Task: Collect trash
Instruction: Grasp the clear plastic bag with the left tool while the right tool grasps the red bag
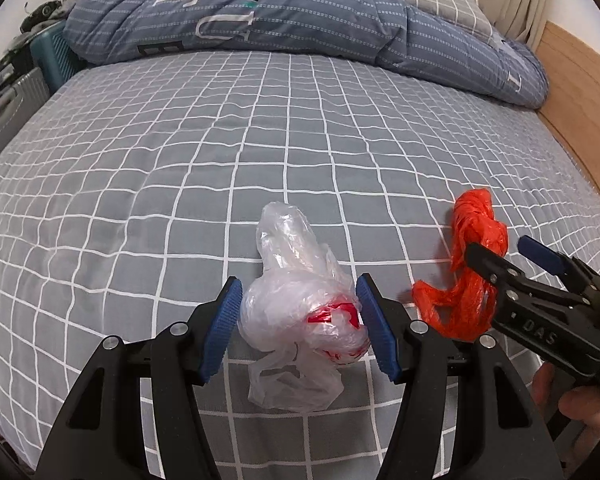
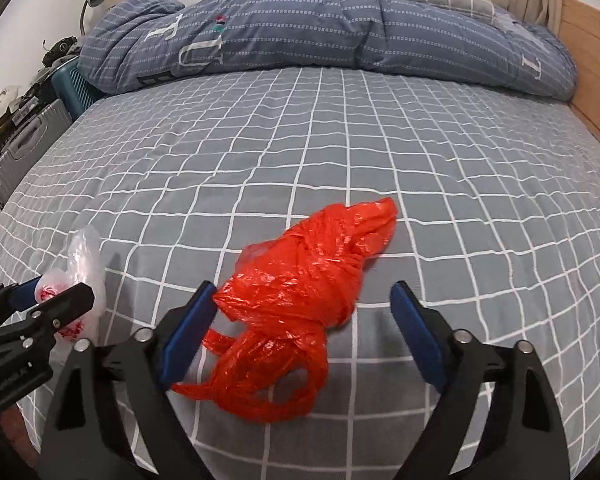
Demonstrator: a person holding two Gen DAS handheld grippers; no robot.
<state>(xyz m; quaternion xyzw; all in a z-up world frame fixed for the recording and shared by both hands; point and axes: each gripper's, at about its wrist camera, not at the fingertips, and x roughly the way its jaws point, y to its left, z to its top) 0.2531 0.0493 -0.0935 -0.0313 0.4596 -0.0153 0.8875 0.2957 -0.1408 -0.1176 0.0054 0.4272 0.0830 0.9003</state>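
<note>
A: Both wrist views show even, soft, fairly bright light with no hard glare; where does shadow fall?

B: Only faintly: a soft shadow lies on the bed sheet (image 1: pixel 260 140) beside the clear plastic bag (image 1: pixel 300 312), and another beside the orange bag (image 2: pixel 300 292).

A: And sharpness?

B: The centre is crisp. The orange bag's near end is slightly smeared in the left view. Small specular glints dot the orange plastic.

A: Distortion?

B: Strong fisheye bowing curves the sheet's grid lines outward; black vignette fills the corners, and the quilt (image 2: pixel 320 36) bends along the top.
</note>
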